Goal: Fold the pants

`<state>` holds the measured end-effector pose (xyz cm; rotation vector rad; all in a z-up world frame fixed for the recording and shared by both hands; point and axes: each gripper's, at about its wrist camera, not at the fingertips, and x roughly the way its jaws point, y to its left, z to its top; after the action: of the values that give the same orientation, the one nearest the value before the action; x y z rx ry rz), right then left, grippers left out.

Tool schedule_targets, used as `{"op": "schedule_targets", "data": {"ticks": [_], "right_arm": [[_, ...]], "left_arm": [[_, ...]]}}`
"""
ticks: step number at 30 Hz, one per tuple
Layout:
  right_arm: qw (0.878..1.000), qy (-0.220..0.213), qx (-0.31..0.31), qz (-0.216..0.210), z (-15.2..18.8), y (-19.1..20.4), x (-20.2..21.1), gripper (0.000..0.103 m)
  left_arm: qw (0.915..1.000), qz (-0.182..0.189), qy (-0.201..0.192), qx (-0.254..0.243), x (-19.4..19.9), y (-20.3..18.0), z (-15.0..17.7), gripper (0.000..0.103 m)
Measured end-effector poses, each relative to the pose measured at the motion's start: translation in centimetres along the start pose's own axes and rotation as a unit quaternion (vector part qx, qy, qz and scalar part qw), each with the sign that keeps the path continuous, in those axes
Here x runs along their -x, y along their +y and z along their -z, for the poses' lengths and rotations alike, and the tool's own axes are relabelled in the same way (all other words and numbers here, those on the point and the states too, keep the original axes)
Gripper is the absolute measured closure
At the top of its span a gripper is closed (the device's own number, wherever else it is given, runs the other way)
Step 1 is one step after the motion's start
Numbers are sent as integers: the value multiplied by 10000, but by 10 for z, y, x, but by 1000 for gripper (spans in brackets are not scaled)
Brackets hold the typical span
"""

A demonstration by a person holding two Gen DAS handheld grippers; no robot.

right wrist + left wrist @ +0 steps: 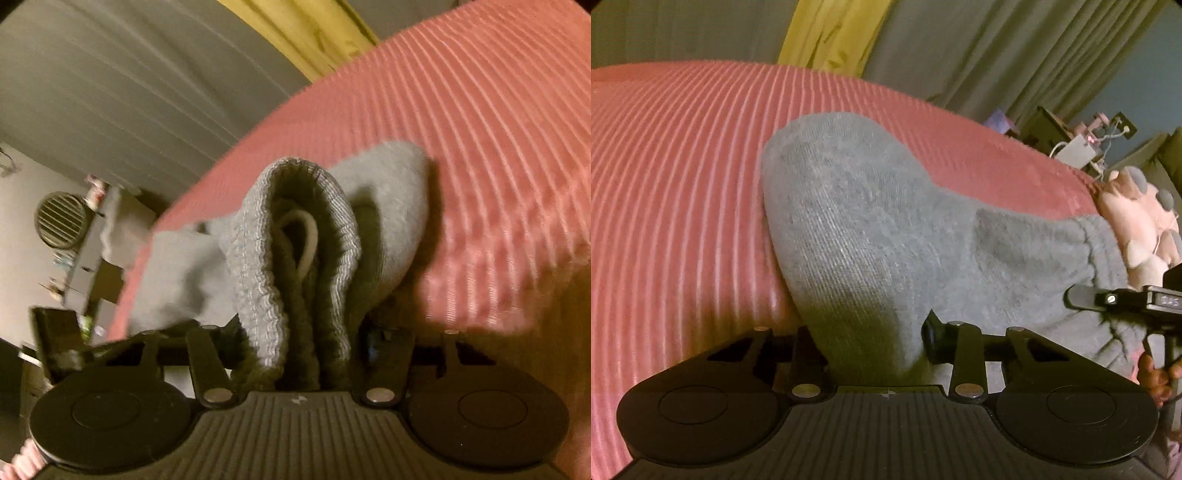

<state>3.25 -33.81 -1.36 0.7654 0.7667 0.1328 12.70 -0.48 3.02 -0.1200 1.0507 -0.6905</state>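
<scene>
1. My left claw [875, 343] pinches a fold of the grey sweatpants [857, 221], which lie on the pink ribbed bedspread [683, 184], running toward 12 o'clock.
2. My right claw [295, 343] pinches the bunched waistband [295, 229], drawstring [308, 236] showing inside.
3. I judge this the lift for a fold; next, both claws must carry together toward 12 o'clock, keeping the edges aligned.

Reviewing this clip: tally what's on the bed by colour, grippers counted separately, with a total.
Grey: 1, the pants, gathered between the fingers of both grippers
Pink: 2, the ribbed bed cover and the plush toy at its edge
Black: 2, the left gripper and the right gripper
Total: 5
</scene>
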Motion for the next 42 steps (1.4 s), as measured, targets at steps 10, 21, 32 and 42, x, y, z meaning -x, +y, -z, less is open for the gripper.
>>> {"op": "schedule_targets", "data": {"ticks": [10, 21, 32, 42], "right_arm": [[9946, -777, 500, 467, -77, 42, 9, 39], [9741, -723, 581, 2062, -57, 15, 6, 4], [9502, -633, 1170, 2819, -12, 20, 9, 4], [9359, -402, 1529, 3148, 113, 51, 18, 4]], "left_arm": [[9953, 148, -768, 564, -3, -15, -77, 43], [9942, -1064, -129, 130, -25, -15, -14, 15], [9851, -1476, -205, 859, 2, -6, 16, 7], [9791, -1989, 372, 197, -5, -67, 98, 2]]}}
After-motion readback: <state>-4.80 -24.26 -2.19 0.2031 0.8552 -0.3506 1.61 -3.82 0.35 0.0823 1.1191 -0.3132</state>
